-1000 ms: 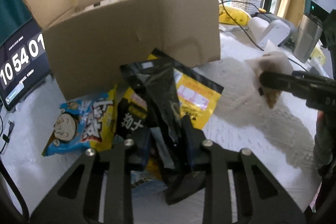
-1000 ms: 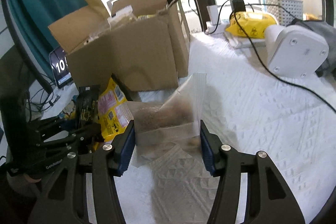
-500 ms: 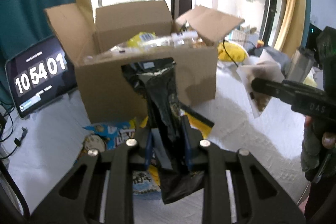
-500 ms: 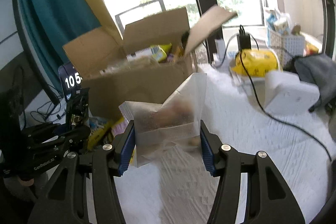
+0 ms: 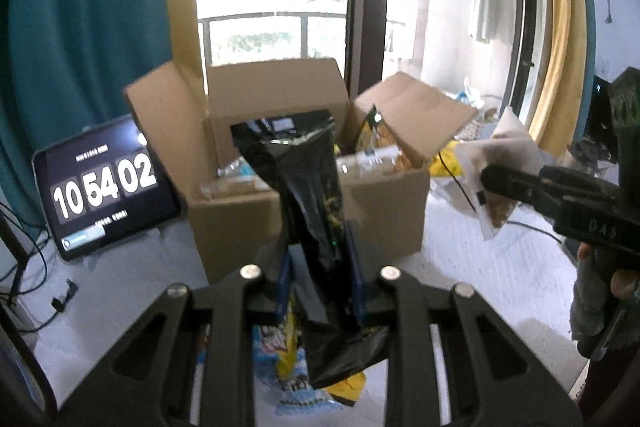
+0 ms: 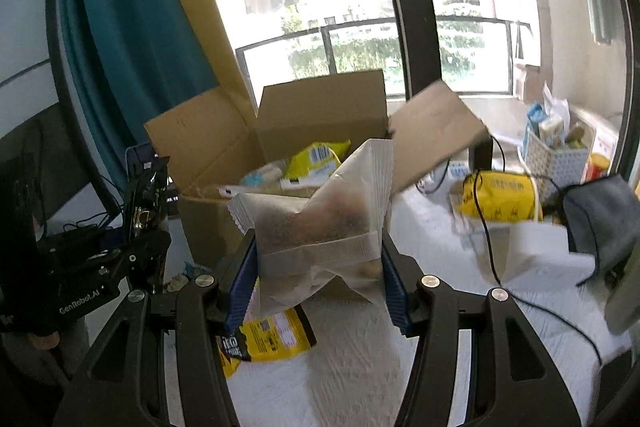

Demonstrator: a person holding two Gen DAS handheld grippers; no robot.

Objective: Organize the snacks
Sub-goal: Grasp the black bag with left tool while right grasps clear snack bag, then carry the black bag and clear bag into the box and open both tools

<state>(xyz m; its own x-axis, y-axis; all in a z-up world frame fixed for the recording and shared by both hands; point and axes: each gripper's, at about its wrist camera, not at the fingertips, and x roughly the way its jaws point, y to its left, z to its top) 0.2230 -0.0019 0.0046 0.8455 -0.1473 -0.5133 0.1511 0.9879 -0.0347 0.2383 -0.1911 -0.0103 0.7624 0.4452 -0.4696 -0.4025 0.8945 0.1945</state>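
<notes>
Left claw (image 5: 320,279): pinched a black bag (image 5: 304,195) between its pads, in front of the open box (image 5: 384,211).
Black bag: long axis upright, top toward 12 o'clock.
Right claw (image 6: 318,283): clamped a frosted pouch (image 6: 320,223), box at 12 o'clock.
Pouch: corner tilted toward 1 o'clock.

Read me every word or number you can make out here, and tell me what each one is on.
"10 54 02": tablet clock screen; its smaller lines are too blurred to read.
"GenRobot.AI": left gripper body.
"DAS": right gripper body.
Print on the yellow snack packet and the boxed snacks is too small to read.
</notes>
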